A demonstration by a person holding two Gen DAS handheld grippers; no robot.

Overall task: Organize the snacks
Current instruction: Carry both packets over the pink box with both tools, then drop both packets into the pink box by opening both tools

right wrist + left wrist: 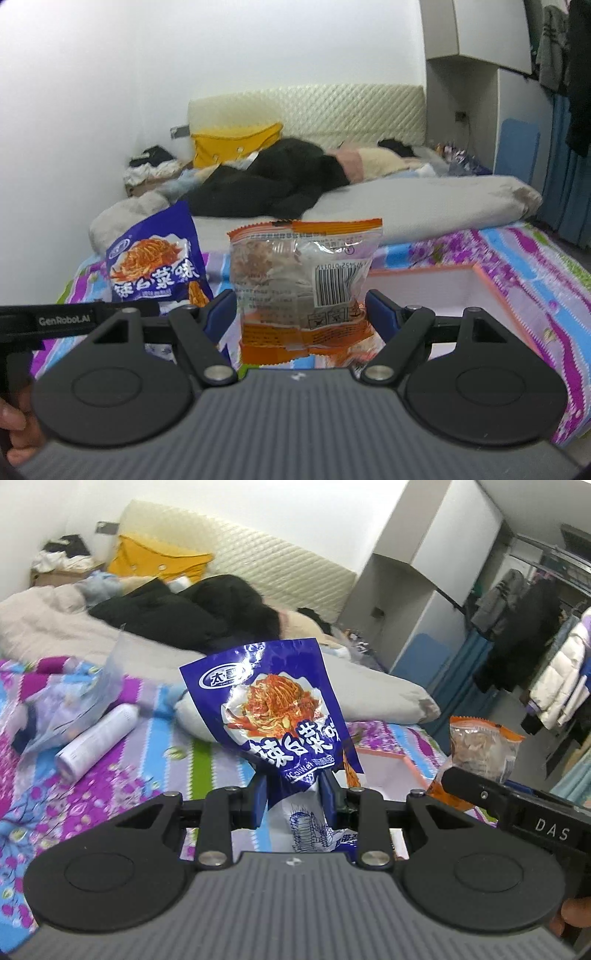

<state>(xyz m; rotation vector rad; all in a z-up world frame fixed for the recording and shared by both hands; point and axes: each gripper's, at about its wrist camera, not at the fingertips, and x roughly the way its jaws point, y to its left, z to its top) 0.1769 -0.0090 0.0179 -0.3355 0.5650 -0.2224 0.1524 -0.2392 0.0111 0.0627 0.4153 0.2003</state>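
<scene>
My left gripper [293,794] is shut on the bottom of a blue snack packet [273,705] with a picture of spicy cabbage, held upright above the bed. The same blue snack packet [155,262] shows at the left of the right wrist view. My right gripper [301,314] is shut on a wide orange-and-clear snack packet [303,284] with a barcode, also held upright. That orange packet [480,749] and the right gripper's black body appear at the right of the left wrist view. A pink-rimmed white box [436,291] lies on the bed below and right of both packets.
The bed has a bright floral sheet [110,775]. A white spray bottle [98,738] and a clear plastic bag [70,705] lie at the left. A grey duvet [406,206], black clothes [266,184] and a yellow bag [232,144] lie farther back. Hanging clothes [535,646] stand at the right.
</scene>
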